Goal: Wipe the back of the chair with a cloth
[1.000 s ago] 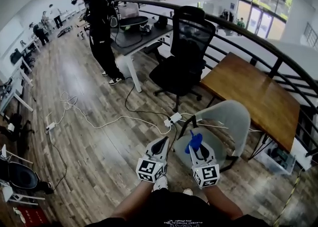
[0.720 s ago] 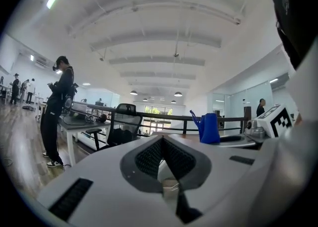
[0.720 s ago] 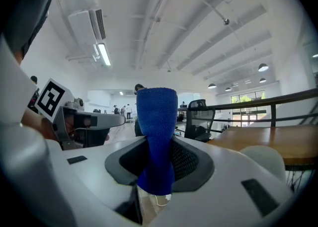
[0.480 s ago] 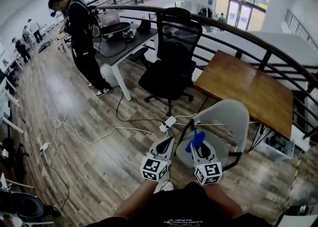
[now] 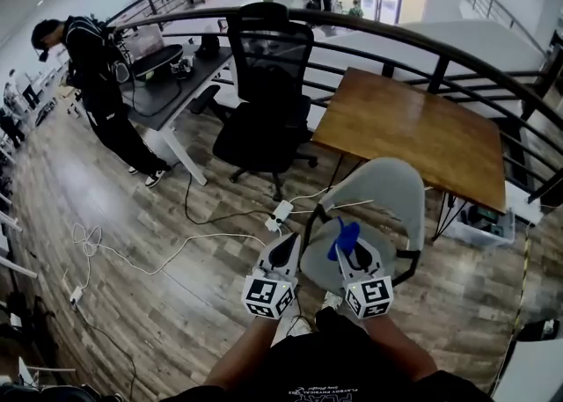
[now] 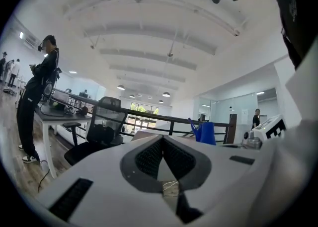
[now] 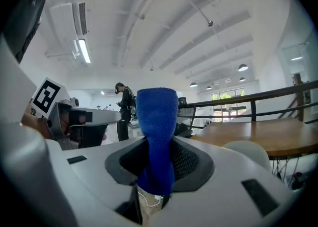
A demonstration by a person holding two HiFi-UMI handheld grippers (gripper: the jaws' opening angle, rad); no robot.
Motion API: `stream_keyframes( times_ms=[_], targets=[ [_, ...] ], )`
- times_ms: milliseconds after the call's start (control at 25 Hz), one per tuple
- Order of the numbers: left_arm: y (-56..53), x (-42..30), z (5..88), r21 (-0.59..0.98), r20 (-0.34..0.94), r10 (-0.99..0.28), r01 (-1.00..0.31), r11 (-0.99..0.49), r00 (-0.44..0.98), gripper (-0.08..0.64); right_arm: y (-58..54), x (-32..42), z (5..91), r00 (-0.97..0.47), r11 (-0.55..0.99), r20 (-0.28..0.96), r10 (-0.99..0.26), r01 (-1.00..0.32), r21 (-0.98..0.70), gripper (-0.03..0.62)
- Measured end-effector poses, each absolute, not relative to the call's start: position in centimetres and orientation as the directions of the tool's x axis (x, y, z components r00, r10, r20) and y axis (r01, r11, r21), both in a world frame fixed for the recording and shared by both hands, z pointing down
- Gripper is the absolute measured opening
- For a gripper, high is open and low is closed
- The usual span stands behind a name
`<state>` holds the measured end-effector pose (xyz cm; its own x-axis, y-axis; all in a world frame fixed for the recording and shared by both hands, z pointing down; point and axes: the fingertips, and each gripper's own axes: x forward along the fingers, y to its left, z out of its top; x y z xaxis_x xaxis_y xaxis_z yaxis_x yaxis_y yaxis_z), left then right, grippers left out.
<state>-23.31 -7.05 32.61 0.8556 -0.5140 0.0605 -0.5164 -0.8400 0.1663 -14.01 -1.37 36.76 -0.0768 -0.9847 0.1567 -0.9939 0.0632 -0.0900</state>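
Observation:
A light grey shell chair [image 5: 387, 200] stands just in front of me, its back toward the wooden table [image 5: 413, 132]. My right gripper [image 5: 353, 253] hangs over the chair's seat, shut on a blue cloth [image 5: 345, 237] that sticks up from its jaws. In the right gripper view the blue cloth [image 7: 156, 126] fills the middle, and the chair's back [image 7: 248, 151] shows low at the right, apart from the cloth. My left gripper [image 5: 283, 255] is beside the chair's left edge, jaws together and holding nothing. The left gripper [image 6: 163, 141] points toward the railing.
A black office chair [image 5: 264, 92] stands beyond the grey chair, beside a desk [image 5: 167, 84]. A person [image 5: 101, 75] stands at the far left. A power strip [image 5: 281, 211] and white cables [image 5: 158, 255] lie on the wood floor. A curved black railing [image 5: 440, 62] runs behind the table.
The head view has swung so the grey chair and table sit more central and nearer. Both grippers keep their places in front of me, the cloth still held.

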Motion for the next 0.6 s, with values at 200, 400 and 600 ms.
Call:
stream_keyframes(
  times_ms=[200, 400, 600],
  targets=[
    [-9.5, -20.6, 33.1, 0.140, 0.089, -0.506, -0.514, -0.846, 0.858, 0.006, -3.4, -11.4, 36.7, -0.061, 0.045, 0.158, -0.986, -0.994, -0.104, 0.115],
    [-11.5, -17.2, 33.7, 0.119, 0.113, -0.495, -0.506, -0.854, 0.862, 0.006, -5.1, -8.5, 37.3, -0.057, 0.038, 0.154, -0.986, -0.991, -0.127, 0.115],
    [-13.9, -14.4, 33.9, 0.068, 0.156, -0.478, -0.492, -0.868, 0.865, 0.006, -7.5, -5.8, 37.4, -0.051, 0.032, 0.134, -0.990, -0.990, -0.137, 0.115]
  ],
)
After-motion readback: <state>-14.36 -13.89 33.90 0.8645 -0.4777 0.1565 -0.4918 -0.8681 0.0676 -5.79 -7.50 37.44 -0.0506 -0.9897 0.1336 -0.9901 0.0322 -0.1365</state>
